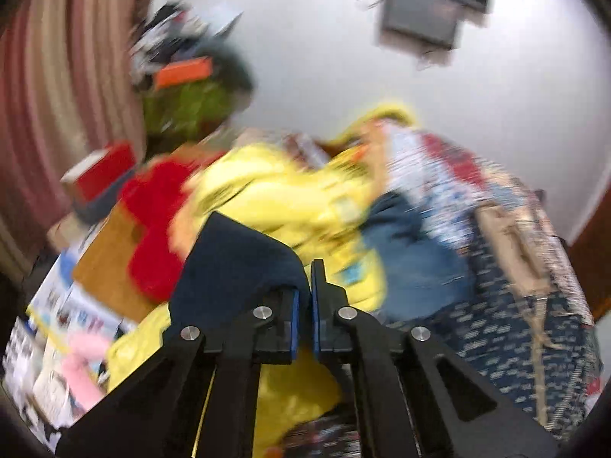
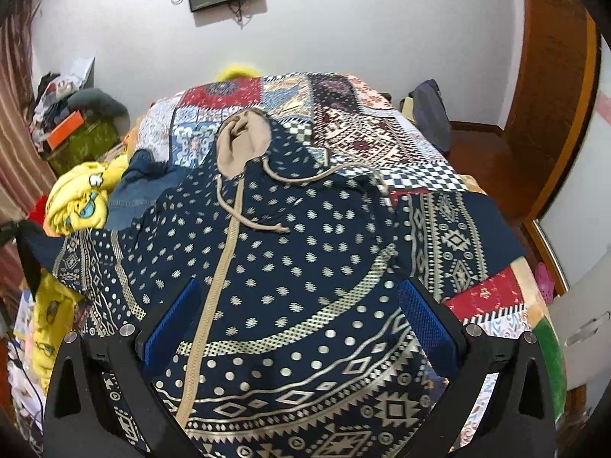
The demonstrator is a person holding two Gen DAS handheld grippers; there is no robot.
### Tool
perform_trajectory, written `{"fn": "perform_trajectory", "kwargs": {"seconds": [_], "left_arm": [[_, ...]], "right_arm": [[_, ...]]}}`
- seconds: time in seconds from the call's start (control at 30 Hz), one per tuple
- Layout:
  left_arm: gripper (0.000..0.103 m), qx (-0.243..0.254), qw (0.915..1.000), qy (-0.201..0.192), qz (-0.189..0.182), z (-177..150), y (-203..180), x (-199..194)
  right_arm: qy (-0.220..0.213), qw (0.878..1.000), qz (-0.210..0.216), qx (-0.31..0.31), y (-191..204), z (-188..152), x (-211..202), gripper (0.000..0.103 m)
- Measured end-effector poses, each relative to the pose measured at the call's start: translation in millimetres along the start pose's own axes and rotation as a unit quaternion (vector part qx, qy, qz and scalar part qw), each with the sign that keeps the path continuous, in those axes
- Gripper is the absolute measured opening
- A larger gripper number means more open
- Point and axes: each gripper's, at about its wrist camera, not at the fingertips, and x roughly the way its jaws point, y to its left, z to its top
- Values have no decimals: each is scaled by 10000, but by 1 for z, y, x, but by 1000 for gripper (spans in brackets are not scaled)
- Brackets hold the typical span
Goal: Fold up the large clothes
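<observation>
Since the hoodie (image 2: 290, 252) is laid face up across the patchwork quilt (image 2: 382, 129), hood (image 2: 242, 145) pointing toward the far wall and the tan zipper (image 2: 214, 290) running down the middle, it looks like it has been spread flat so the sides can be folded in. It's a navy thing covered in cream dots and geometric bands, drawstrings (image 2: 263, 210) flopped loose over the chest.

One edge of it, out on the left side, is pinched by the left gripper (image 1: 304, 305): both blue pads are pressed together on a dark navy flap of cloth (image 1: 236, 259), which is lifted clear of the bed. That's probably the sleeve or side hem, held up so it can be carried over toward the middle, though which part exactly can't be told because the left wrist view is pretty smeared.

The right gripper (image 2: 301, 328) is held low over the lower front of the hoodie with its fingers spread wide and nothing between them. No contact with the fabric can be confirmed. My guess is it's parked there to pin or catch the body while the other side gets folded.

A yellow cartoon-print garment (image 2: 82, 194) and some denim (image 2: 141, 187) are heaped just beside the hoodie's left side, near enough to get snagged.
</observation>
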Motion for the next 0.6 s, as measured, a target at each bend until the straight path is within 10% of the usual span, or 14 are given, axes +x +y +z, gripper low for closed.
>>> {"fn": "perform_trajectory", "kwargs": {"seconds": [0.3,0.6], "left_arm": [[3,785,9855,-133,-1501,15,-157,-34],[3,1704,9483,1431,-2261,-90,-287,10]], "right_arm": [[-169,9996,76,192,-32,0,-21,103],[52,9997,-241,26,-59,-12,-17,103]]}}
